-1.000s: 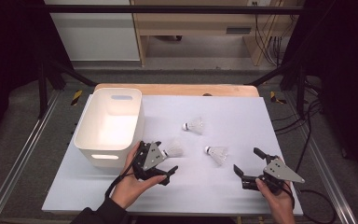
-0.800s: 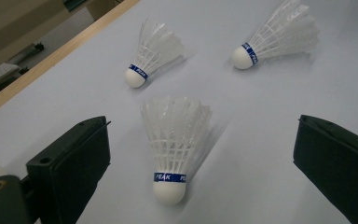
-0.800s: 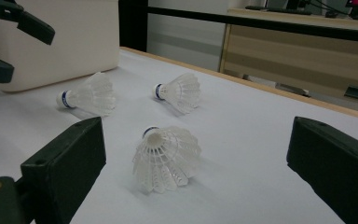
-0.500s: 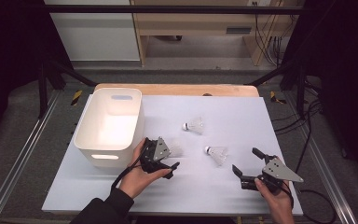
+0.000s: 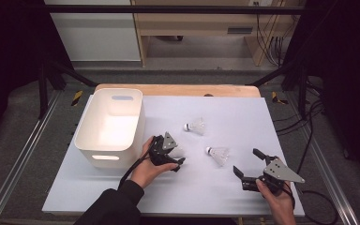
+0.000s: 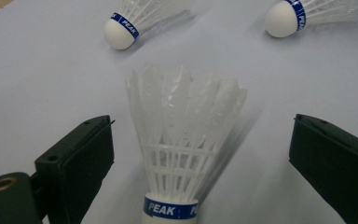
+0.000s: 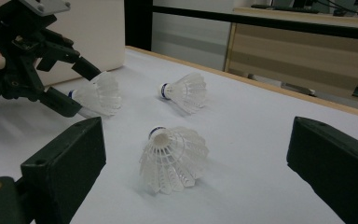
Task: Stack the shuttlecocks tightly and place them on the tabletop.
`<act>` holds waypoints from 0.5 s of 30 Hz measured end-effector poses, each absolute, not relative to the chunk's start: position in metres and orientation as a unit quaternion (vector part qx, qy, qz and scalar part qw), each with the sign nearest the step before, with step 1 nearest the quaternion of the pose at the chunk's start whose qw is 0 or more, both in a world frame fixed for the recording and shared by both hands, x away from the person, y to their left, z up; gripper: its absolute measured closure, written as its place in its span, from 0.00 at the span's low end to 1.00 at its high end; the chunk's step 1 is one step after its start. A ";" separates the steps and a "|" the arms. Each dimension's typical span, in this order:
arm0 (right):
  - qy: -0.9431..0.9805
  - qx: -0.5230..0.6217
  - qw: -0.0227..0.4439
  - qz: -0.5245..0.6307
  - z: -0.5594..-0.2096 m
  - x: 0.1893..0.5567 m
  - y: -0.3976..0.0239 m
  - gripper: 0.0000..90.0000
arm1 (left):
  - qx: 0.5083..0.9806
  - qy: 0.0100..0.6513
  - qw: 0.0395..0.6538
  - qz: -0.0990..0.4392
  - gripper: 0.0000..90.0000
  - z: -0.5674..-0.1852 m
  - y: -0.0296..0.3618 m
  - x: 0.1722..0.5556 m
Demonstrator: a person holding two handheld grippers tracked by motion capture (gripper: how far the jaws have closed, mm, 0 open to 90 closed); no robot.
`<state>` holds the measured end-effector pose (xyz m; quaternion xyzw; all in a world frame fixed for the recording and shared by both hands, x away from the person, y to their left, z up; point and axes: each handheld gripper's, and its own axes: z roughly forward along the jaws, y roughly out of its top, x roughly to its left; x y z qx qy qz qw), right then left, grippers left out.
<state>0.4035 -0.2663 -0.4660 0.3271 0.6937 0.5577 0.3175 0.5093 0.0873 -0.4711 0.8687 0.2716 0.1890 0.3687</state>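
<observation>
Three white feathered shuttlecocks with blue bands lie on the white table (image 5: 262, 117). The nearest one (image 6: 182, 140) lies between the jaws of my left gripper (image 6: 200, 135), cork end toward the gripper. Those jaws have just been closing, and both pads still stand clear of the feathers. From above, that left gripper (image 5: 176, 153) sits just right of the white bin (image 5: 110, 126). A second shuttlecock (image 5: 196, 125) lies farther back, and a third (image 5: 218, 154) lies to the right. My right gripper (image 5: 246, 161) rests open near the front right, pointing at the third shuttlecock (image 7: 172, 156).
The empty white bin with handle slots takes up the table's left side. A wooden strip (image 5: 178, 90) runs along the far table edge. Metal rails flank the table, and cables lie on the floor at the right.
My left gripper has moved right and down from beside the bin, so that its jaws straddle the nearest shuttlecock. The right gripper has kept still.
</observation>
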 end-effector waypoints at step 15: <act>0.692 0.328 0.316 0.561 -0.466 0.404 -0.267 0.05 | 0.879 0.283 0.350 0.159 0.43 -0.476 0.085 0.519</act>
